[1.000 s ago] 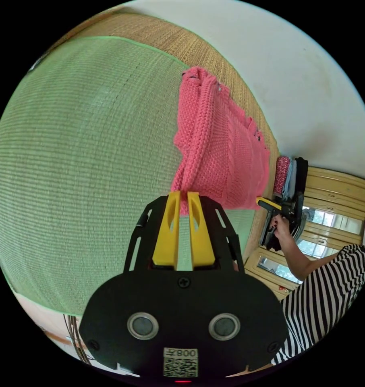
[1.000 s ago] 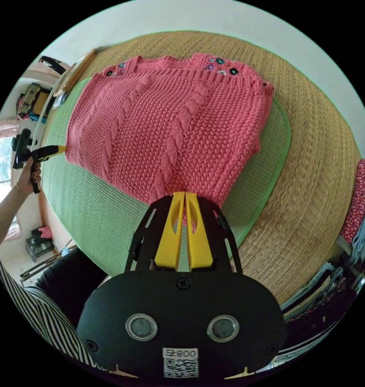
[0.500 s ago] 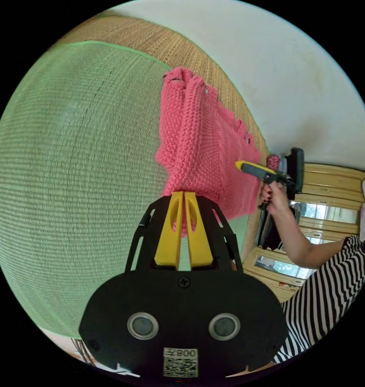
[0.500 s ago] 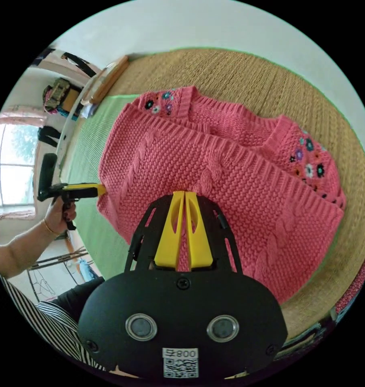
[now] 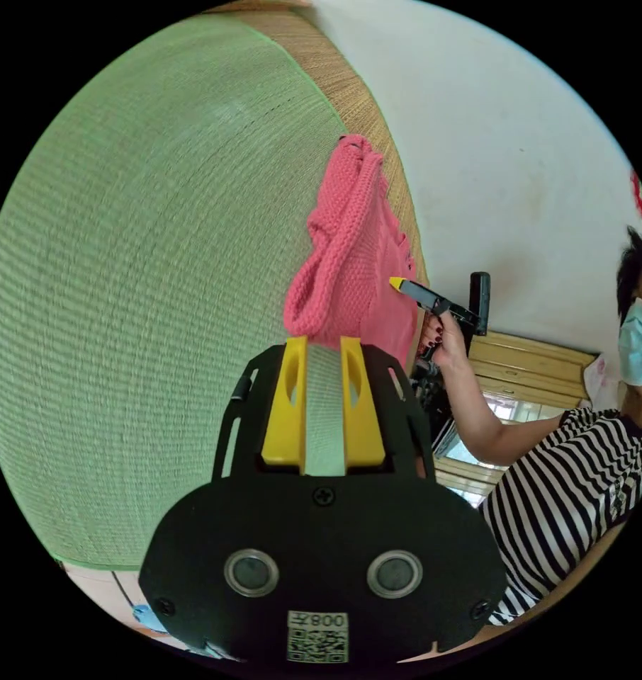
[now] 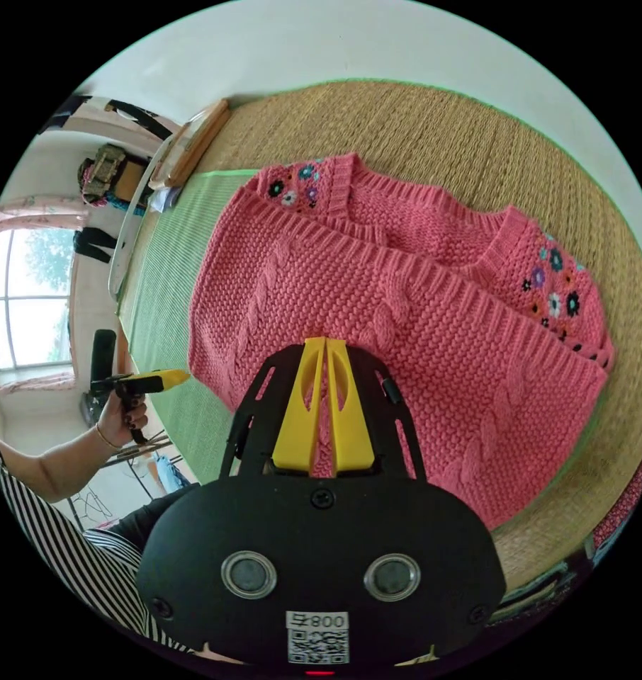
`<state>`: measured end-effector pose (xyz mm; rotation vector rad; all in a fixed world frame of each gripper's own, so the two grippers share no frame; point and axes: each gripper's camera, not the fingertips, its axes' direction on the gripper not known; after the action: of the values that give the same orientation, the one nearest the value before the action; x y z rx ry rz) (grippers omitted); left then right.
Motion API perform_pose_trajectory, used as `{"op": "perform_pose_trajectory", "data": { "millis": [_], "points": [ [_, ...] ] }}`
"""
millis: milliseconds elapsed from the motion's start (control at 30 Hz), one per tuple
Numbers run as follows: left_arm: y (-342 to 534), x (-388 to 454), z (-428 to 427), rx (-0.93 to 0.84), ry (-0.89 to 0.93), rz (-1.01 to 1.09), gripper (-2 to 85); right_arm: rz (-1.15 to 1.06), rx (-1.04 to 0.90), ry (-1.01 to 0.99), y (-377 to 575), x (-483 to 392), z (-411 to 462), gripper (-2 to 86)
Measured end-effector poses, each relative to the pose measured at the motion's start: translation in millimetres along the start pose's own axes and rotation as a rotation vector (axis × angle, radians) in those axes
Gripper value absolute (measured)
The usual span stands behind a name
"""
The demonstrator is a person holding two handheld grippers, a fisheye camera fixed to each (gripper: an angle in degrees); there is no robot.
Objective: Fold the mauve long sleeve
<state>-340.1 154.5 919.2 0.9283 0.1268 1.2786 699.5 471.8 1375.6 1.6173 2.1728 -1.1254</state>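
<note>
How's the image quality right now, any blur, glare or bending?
Left gripper view: sharp, fisheye bows the green mat. Right gripper view: sweater knit crisp in soft even light, window blown out bright, straw mat smeared near the rim.

Daylight is coming in bright and even from the window (image 6: 23, 297) at the left edge of the right gripper view, and it's blowing out to white. Shadows are staying soft with no harsh glare. Fisheye is bending everything near the rims and black corners are framing both views. The knit texture is reading sharp at centre.
</note>
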Motion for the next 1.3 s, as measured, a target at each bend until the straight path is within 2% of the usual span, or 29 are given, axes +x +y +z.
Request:
{"op": "perform_pose_trajectory", "data": {
  "millis": [133,267,467,667,1067,1300],
  "points": [
    [3,-26,14,-0.002,0.103,-0.094,12.4,-0.018,0.043,-0.029,-21,-37,-13,1.0],
    [-3,-45,23,0.095,0.234,-0.151,12.8,-0.101,0.061,-0.026,-61,-90,-13,4.7],
    [-10,-59,33,0.126,0.256,-0.189,10.9,-0.143,-0.020,-0.030,-138,-150,14,9.4],
    [-4,-55,38,0.126,0.182,-0.177,11.2,-0.084,-0.121,0.088,-187,-193,49,13.1],
    [-11,-39,91,0.078,0.241,-0.154,9.4,-0.040,-0.133,0.515,-219,-246,85,7.9],
    [-8,-8,125,0.065,0.204,-0.114,7.8,-0.051,-0.170,0.460,-223,-223,76,6.0]
  ]
}}
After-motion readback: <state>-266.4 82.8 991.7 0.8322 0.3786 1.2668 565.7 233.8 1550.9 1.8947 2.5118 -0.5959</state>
